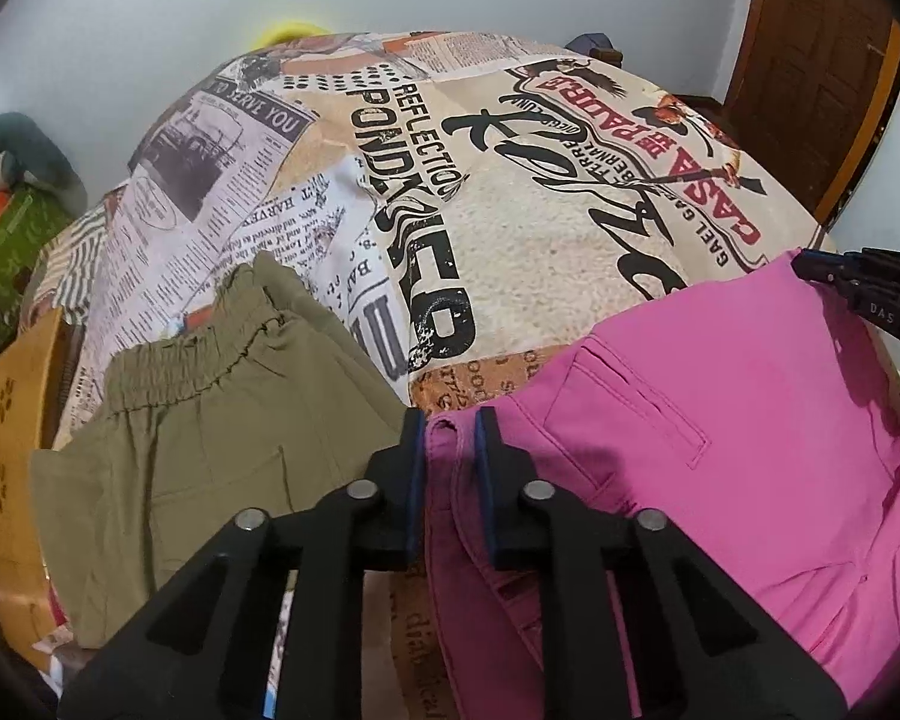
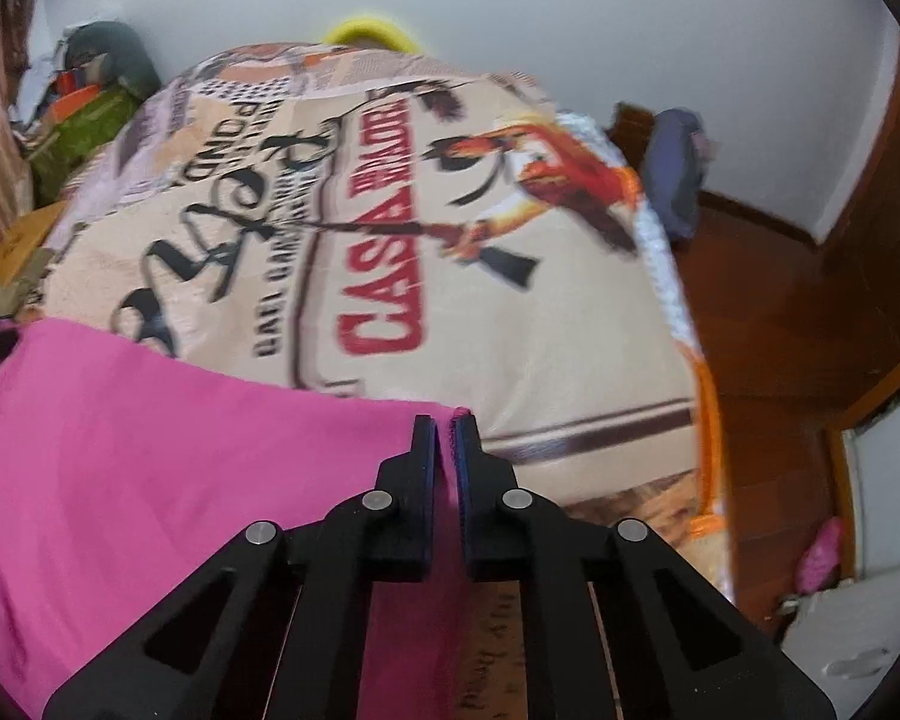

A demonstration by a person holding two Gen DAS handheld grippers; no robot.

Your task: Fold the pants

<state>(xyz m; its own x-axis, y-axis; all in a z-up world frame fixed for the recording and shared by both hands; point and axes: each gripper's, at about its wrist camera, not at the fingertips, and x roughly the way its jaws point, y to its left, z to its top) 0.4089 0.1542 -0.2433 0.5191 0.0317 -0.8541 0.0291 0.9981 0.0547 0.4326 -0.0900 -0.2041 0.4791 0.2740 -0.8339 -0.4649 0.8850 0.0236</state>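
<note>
Pink pants [image 1: 720, 420] lie on a bed covered with a printed newspaper-style blanket [image 1: 540, 228]. My left gripper [image 1: 450, 420] is shut on the pants' waistband corner, next to a back pocket. My right gripper [image 2: 445, 426] is shut on the far edge of the pink pants [image 2: 150, 450], near the blanket's [image 2: 510, 312] right side. The right gripper also shows in the left wrist view [image 1: 858, 282], at the pants' right edge.
Folded olive-green pants [image 1: 210, 420] lie to the left of the pink pair. A cardboard box [image 1: 12, 438] stands at the bed's left. A wooden floor [image 2: 768, 360] and door lie to the right. A yellow object [image 2: 369, 33] sits behind the bed.
</note>
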